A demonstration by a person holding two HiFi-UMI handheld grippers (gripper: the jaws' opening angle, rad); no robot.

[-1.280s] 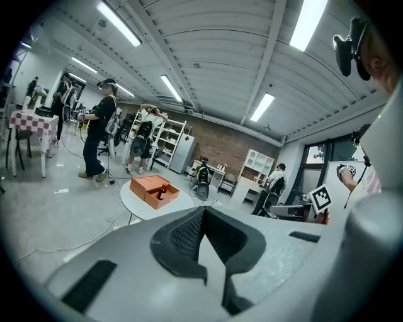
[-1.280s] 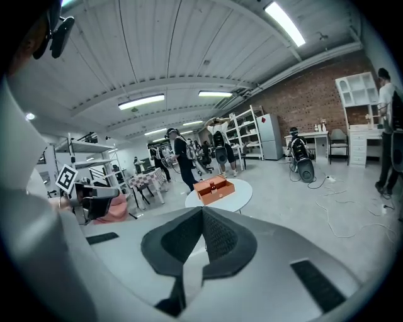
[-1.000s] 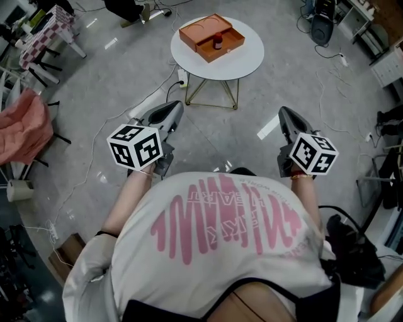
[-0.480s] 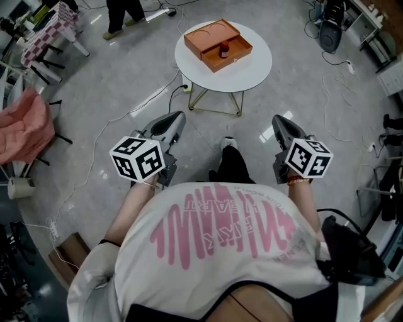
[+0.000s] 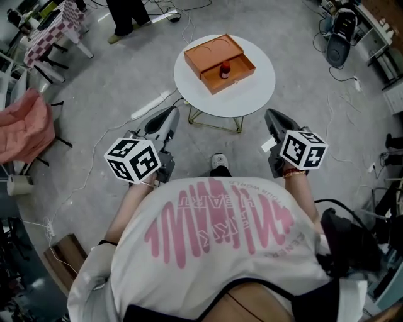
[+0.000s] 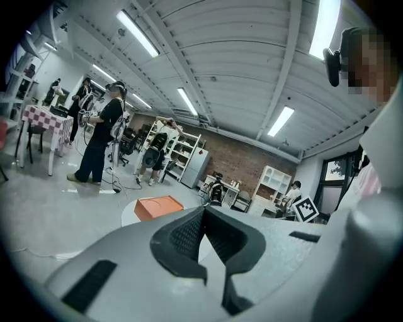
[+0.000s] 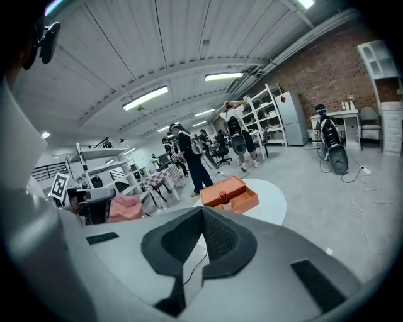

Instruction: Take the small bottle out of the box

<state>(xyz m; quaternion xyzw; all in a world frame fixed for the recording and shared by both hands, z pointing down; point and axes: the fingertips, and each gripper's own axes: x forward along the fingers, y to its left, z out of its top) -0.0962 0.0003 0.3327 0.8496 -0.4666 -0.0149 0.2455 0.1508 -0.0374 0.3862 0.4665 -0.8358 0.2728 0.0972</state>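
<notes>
An open orange box (image 5: pixel 219 55) sits on a round white table (image 5: pixel 252 88) ahead of me. A small dark-red bottle (image 5: pixel 225 70) stands upright in the box's near half. My left gripper (image 5: pixel 170 113) and right gripper (image 5: pixel 272 114) are held in the air short of the table, one at each side, both shut and empty. The left gripper view shows the shut left gripper (image 6: pixel 203 207) with the box (image 6: pixel 158 206) beyond it. In the right gripper view the right gripper (image 7: pixel 203 209) points toward the box (image 7: pixel 236 194) and the bottle (image 7: pixel 222 199).
The table stands on thin gold legs (image 5: pixel 217 119) on a grey floor crossed by cables. A pink cloth (image 5: pixel 22 132) lies at the left, with a checkered table (image 5: pixel 53 22) behind it. A person (image 5: pixel 123 16) stands at the far left. A black device (image 5: pixel 340 44) stands at the far right.
Both grippers have moved forward toward the table, which now sits lower and nearer in the head view. A foot has stepped forward. The jaws stay shut.
</notes>
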